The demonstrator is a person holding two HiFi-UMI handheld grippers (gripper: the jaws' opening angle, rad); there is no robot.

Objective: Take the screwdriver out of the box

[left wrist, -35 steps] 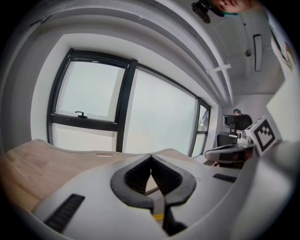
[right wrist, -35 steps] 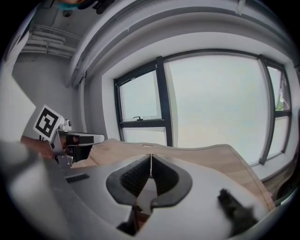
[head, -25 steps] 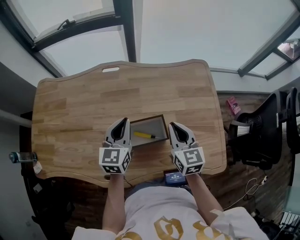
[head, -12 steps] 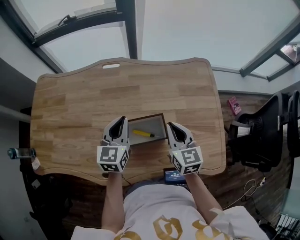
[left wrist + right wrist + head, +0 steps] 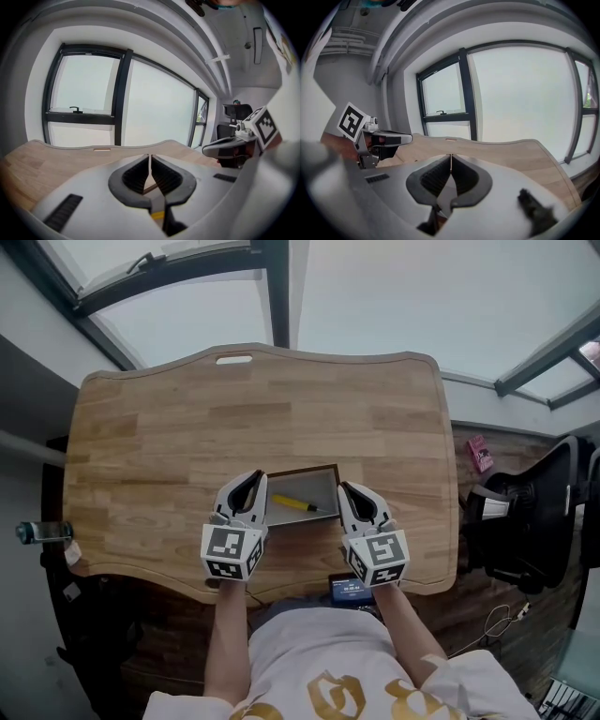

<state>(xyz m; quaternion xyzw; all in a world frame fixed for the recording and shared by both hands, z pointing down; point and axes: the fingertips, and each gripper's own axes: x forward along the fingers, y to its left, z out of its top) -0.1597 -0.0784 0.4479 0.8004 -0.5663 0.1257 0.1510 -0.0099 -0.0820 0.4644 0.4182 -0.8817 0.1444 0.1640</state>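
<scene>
A small open box (image 5: 304, 470) with dark walls stands on the wooden table (image 5: 169, 446), near its front edge. Inside lies a screwdriver (image 5: 298, 504) with a yellow handle and a dark tip pointing right. My left gripper (image 5: 251, 480) hovers at the box's left side, shut and holding nothing. On the box's right side my right gripper (image 5: 349, 489) is likewise shut and holding nothing. In the left gripper view the left gripper (image 5: 149, 164) has its jaws pressed together, and a sliver of yellow shows below them. The right gripper (image 5: 451, 164) looks the same in the right gripper view.
A small device with a lit screen (image 5: 349, 592) sits at the table's front edge by my body. A bottle (image 5: 37, 532) hangs off the left side. A black office chair (image 5: 525, 521) stands at the right. Windows lie beyond the table's far edge.
Both grippers have sunk a little beside the box, still flanking it. Their jaws stayed shut, and the screwdriver has not moved.
</scene>
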